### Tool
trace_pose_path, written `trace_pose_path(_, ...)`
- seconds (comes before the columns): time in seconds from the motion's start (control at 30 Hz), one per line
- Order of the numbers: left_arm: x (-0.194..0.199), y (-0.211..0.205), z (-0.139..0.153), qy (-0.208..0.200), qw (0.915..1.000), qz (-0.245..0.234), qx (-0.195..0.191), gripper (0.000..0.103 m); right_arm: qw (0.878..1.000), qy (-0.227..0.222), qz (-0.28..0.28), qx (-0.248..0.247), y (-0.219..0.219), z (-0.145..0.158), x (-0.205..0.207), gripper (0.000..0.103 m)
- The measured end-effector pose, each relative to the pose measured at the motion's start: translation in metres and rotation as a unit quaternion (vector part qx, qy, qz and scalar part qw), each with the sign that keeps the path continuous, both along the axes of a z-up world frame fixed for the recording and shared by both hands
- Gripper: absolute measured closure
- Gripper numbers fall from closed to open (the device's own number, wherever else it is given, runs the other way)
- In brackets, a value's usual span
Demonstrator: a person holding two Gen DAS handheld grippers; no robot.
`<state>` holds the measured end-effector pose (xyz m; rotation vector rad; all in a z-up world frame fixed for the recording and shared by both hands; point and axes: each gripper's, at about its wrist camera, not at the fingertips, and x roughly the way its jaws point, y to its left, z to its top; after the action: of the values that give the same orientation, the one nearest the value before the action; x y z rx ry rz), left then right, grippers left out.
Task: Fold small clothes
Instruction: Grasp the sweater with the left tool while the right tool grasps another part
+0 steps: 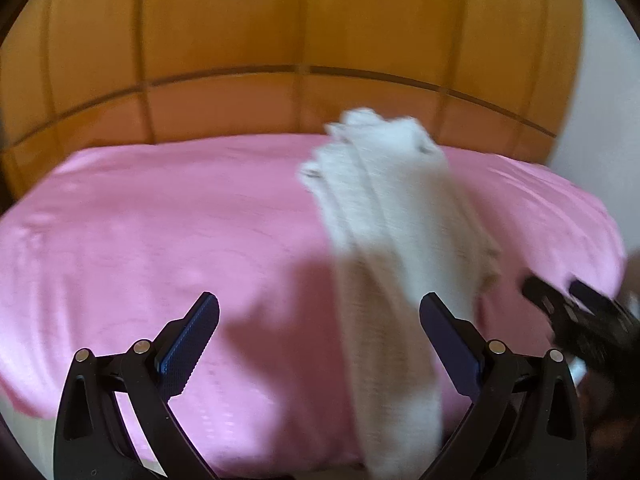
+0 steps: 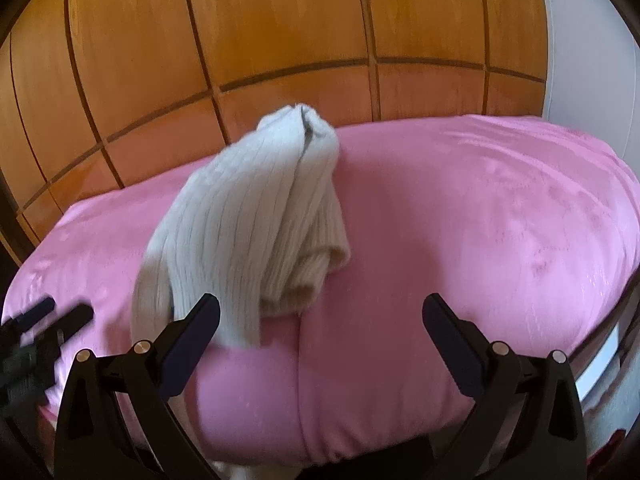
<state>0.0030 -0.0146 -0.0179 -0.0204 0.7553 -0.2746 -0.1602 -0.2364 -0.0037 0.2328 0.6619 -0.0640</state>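
A white ribbed knit garment [image 2: 248, 216] lies in a loose heap on the pink cloth [image 2: 460, 220], with a beige folded part at its near right. In the left wrist view the garment [image 1: 392, 216] is blurred and runs from far centre to the near edge. My left gripper [image 1: 320, 320] is open and empty, its right finger beside the garment. My right gripper [image 2: 320, 320] is open and empty, its left finger just in front of the garment's near end. The right gripper also shows in the left wrist view [image 1: 560, 292], and the left gripper in the right wrist view [image 2: 64, 312].
The pink cloth [image 1: 160, 220] covers a rounded surface. A wooden panelled wall [image 2: 280, 40] stands right behind it. A white wall [image 2: 592, 60] is at the far right. The surface drops off at its near and side edges.
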Motion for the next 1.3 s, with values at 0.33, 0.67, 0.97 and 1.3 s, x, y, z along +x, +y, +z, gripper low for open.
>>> trace_pose_path(0.33, 0.016, -0.037, -0.058, 0.107, 0.9889, -0.1, 0.022, 0.052, 0.992, 0.046, 0.115, 0.019, 0.023, -0.006, 0.093, 0.026)
trace_pose_path(0.67, 0.032, 0.047, -0.009, 0.071, 0.9893, -0.057, -0.114, 0.089, 0.984, 0.048, 0.172, -0.004, 0.023, 0.016, 0.117, 0.09)
trace_pose_path(0.97, 0.098, 0.17, 0.031, 0.029, 0.977, 0.112, -0.179, 0.089, 0.992, 0.009, 0.057, -0.109, -0.063, 0.047, 0.152, 0.091)
trace_pose_path(1.3, 0.192, 0.229, 0.037, 0.04, 0.9648, 0.236, -0.109, 0.088, 0.975, 0.108, -0.16, -0.114, -0.205, 0.015, 0.25, 0.094)
